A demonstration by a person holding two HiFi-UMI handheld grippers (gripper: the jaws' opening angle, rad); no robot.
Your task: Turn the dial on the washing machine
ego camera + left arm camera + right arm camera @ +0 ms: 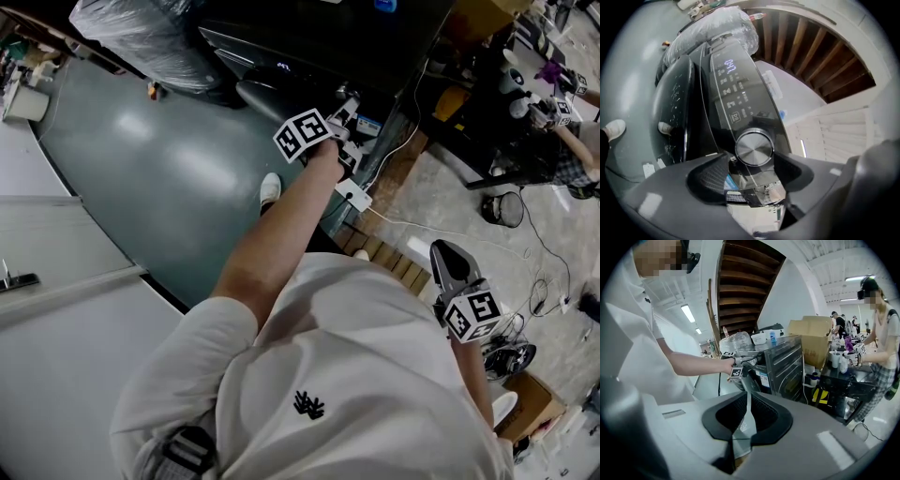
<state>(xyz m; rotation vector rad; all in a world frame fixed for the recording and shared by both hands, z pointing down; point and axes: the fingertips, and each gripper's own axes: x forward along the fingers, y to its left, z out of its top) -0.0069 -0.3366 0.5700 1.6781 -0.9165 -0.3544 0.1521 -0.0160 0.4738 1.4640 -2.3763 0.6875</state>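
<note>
Overhead, the left gripper (347, 112) blocks sight of the dial (753, 149).

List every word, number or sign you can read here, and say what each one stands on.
"047": lit blue digits, seen rotated, on the display of the washing machine; probably that, not certain.
Panel labels below the display: too small to read.
Sticker on the machine's front: blurred, unreadable.
Shirt emblem: a dark mark, no letters.
Marker cubes: square patterns only, no text.
</note>
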